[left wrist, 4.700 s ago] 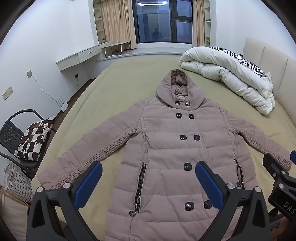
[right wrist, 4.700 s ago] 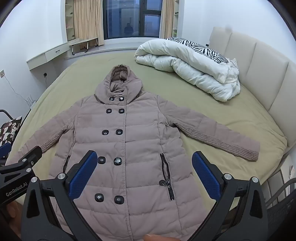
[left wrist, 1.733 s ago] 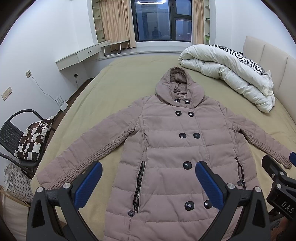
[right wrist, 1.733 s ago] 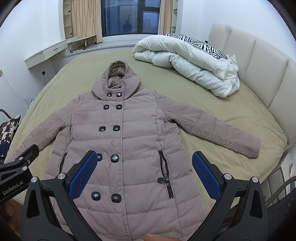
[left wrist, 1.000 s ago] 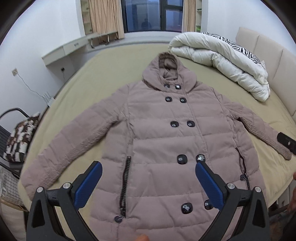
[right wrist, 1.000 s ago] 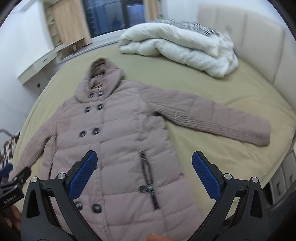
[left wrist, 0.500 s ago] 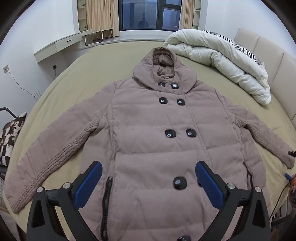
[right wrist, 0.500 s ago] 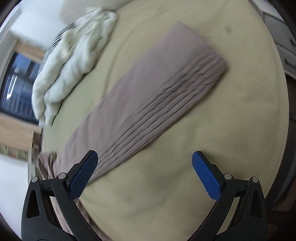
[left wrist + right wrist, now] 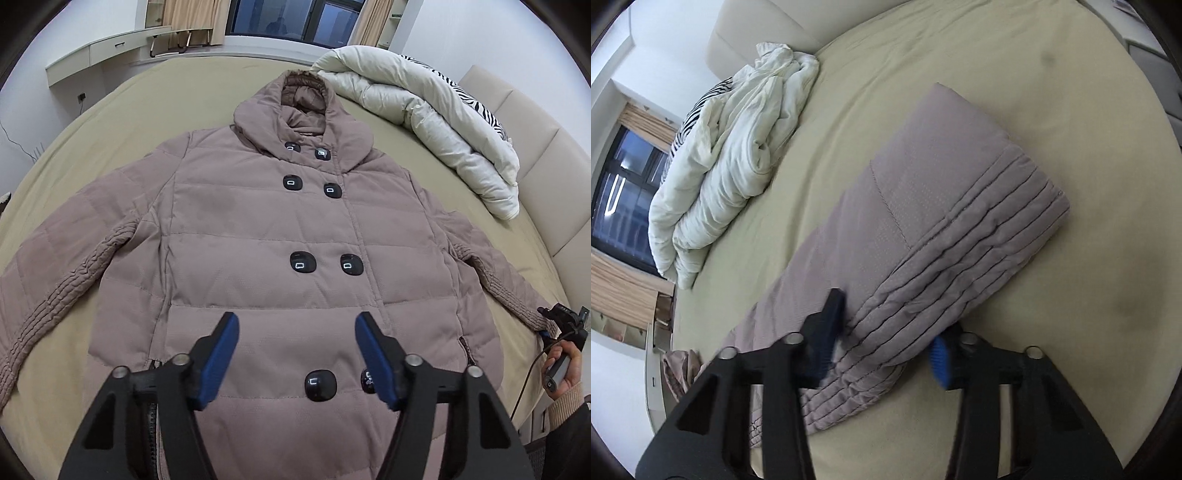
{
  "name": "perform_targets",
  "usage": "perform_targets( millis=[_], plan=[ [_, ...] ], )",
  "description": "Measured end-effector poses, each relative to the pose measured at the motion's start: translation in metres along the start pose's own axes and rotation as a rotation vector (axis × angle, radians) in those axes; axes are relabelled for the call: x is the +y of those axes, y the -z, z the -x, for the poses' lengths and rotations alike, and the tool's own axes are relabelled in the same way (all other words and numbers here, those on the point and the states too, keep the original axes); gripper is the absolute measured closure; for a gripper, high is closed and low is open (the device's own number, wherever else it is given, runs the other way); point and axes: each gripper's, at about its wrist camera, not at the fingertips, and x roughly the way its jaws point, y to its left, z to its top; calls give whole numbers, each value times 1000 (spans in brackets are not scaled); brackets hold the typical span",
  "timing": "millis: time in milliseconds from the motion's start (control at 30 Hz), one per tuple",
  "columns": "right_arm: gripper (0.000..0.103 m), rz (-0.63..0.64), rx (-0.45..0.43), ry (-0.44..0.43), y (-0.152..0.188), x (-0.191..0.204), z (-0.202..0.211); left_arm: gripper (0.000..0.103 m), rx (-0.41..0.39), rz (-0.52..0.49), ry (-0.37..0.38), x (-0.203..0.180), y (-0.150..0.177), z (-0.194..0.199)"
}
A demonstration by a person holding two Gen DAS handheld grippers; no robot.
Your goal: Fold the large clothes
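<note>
A taupe hooded puffer coat (image 9: pixel 258 229) lies face up on the bed, buttoned, both sleeves spread out. My left gripper (image 9: pixel 297 354) hovers over its lower front near a black button (image 9: pixel 319 384); its jaws are closing, with nothing gripped. In the right wrist view the coat's right sleeve (image 9: pixel 942 192) lies across the sheet. My right gripper (image 9: pixel 886 341) straddles its ribbed part, its jaws closing. One pad digs into the top of the fabric and the other meets its near edge, bunching the fabric between them. A hand (image 9: pixel 565 373) holds that gripper by the cuff.
A rolled white duvet (image 9: pixel 424 122) with a zebra-print side lies at the bed's far right, also the duvet (image 9: pixel 731 155) beyond the sleeve. A padded headboard (image 9: pixel 535 147) runs along the right. Bare olive sheet (image 9: pixel 1071 92) surrounds the sleeve. A wall shelf (image 9: pixel 103 48) stands by the window.
The left gripper has come lower and closer over the coat, and its jaws have narrowed. The right gripper swung out to the right sleeve, rolled, dropped, and its jaws closed in around the ribbed part.
</note>
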Motion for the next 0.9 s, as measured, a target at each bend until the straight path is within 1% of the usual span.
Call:
perform_targets(
  millis=[67, 100, 133, 200, 267, 300, 367, 400, 467, 533, 567, 633, 667, 733, 767, 800, 867, 900],
  plan=[
    [74, 59, -39, -4, 0, 13, 13, 41, -6, 9, 12, 3, -2, 2],
    [77, 102, -63, -9, 2, 24, 21, 44, -9, 17, 19, 6, -3, 4],
    [81, 136, -78, -12, 5, 33, 30, 49, -13, 25, 26, 8, -5, 5],
    [86, 266, -112, -40, 15, 77, 48, 50, -18, 39, 38, 13, -7, 8],
    [87, 443, -137, -91, 39, 132, 65, 50, -28, 63, 50, 20, -10, 12],
    [87, 537, -140, -124, 56, 161, 74, 50, -33, 81, 57, 24, -12, 14],
    [87, 726, -137, -194, 100, 219, 85, 50, -47, 111, 67, 32, -15, 18],
    [87, 798, -130, -224, 121, 238, 89, 49, -54, 126, 73, 37, -17, 20],
    [87, 950, -81, -296, 179, 283, 87, 48, -60, 156, 85, 46, -20, 22],
    [87, 1048, -21, -336, 232, 308, 77, 44, -57, 197, 106, 59, -22, 22],
    [87, 1079, 18, -343, 257, 318, 66, 44, -54, 211, 114, 64, -23, 21],
    [87, 1100, 122, -331, 297, 326, 40, 36, -43, 238, 133, 73, -26, 16],
    [86, 1116, 191, -297, 320, 328, 18, 34, -33, 250, 142, 78, -27, 12],
    [85, 1156, 271, -240, 357, 326, -13, 29, -13, 269, 160, 84, -28, 4],
    [85, 1159, 292, -253, 367, 321, -20, 28, 2, 277, 170, 85, -28, -1],
    [85, 1155, 291, -285, 372, 316, -21, 28, 17, 286, 186, 87, -29, -6],
    [82, 1163, 269, -340, 373, 309, -17, 26, 33, 299, 216, 87, -33, -15],
    [81, 1173, 267, -343, 370, 306, -14, 24, 38, 300, 233, 85, -37, -20]
  ],
)
